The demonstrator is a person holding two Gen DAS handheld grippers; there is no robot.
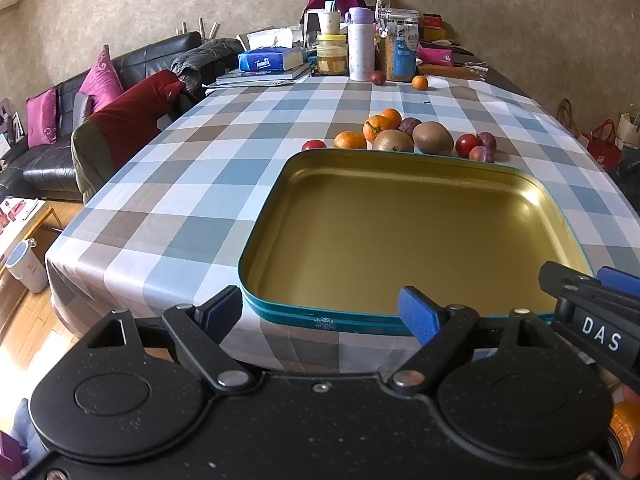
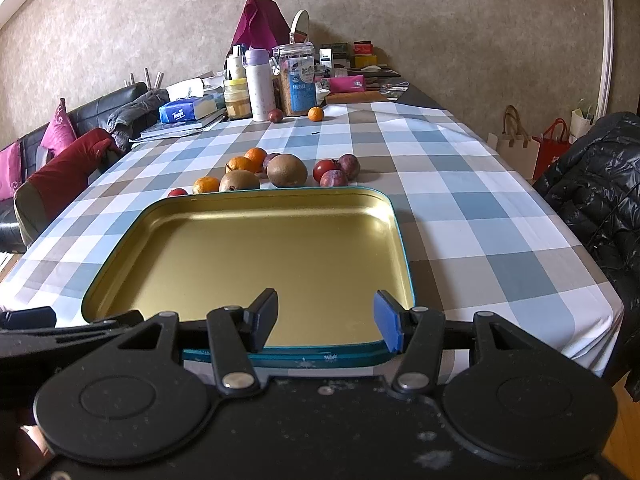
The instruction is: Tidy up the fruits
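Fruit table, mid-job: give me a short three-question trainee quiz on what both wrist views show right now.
1. True or false: the gold tin tray already holds fruit.
2. Which brown fruits sit just beyond the tray's far rim? A) kiwis B) bananas C) pears
3. Fill in: the lone small orange near the clear jar has a dark ____ close by.

Key
1. False; it is empty.
2. A; two kiwis.
3. plum. Both the left tool and right tool stand open, holding nothing.

The tin tray (image 1: 400,240) is gold inside with a teal rim; the tablecloth (image 2: 460,216) bears blue-grey checks; the kiwis (image 2: 287,170) look brownish.
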